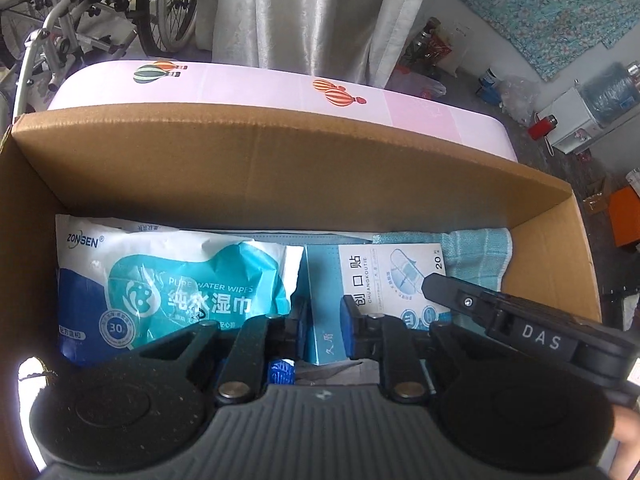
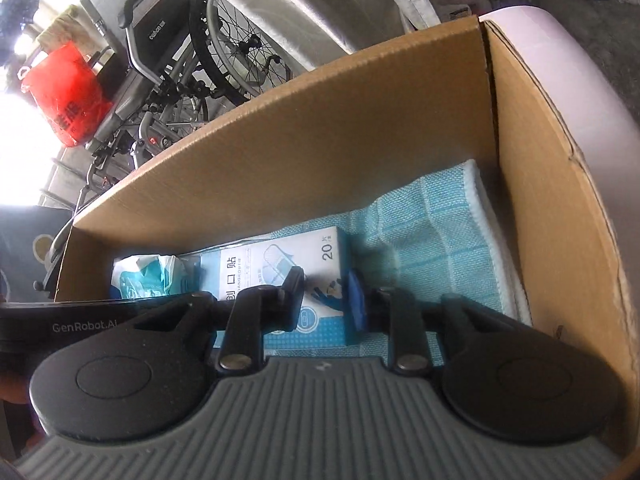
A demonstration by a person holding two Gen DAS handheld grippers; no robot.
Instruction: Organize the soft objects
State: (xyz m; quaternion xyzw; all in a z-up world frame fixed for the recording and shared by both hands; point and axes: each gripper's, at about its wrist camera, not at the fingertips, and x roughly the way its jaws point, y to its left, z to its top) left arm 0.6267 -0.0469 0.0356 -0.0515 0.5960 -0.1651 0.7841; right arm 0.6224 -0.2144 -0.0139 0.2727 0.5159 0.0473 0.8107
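Both grippers reach down into an open cardboard box that stands on a pale pink surface printed with striped balloons.

Between the narrow jaws of the left gripper stands a slim blue carton, upright on its edge; the blue pads sit just beside its two faces, and I cannot tell whether they press on it. To its left lies a wipes pack, a glossy, crinkled white and blue plastic pouch, lying flat and filling that end of the box. To its right lies a plaster box, a flat white and blue card carton with sharp corners.

The right gripper hangs over that plaster box, jaws a little apart, with the carton's near end under them. Whether the pads touch it I cannot tell. In the left view one black finger of this gripper lies across the carton's right edge.

Under and beyond the plaster box spreads a teal cloth, soft, woven in a waffle grid with a pale hem, folded against the right wall. The box walls are plain brown corrugated board, creased along the rim. A wheelchair and a grey curtain stand beyond.
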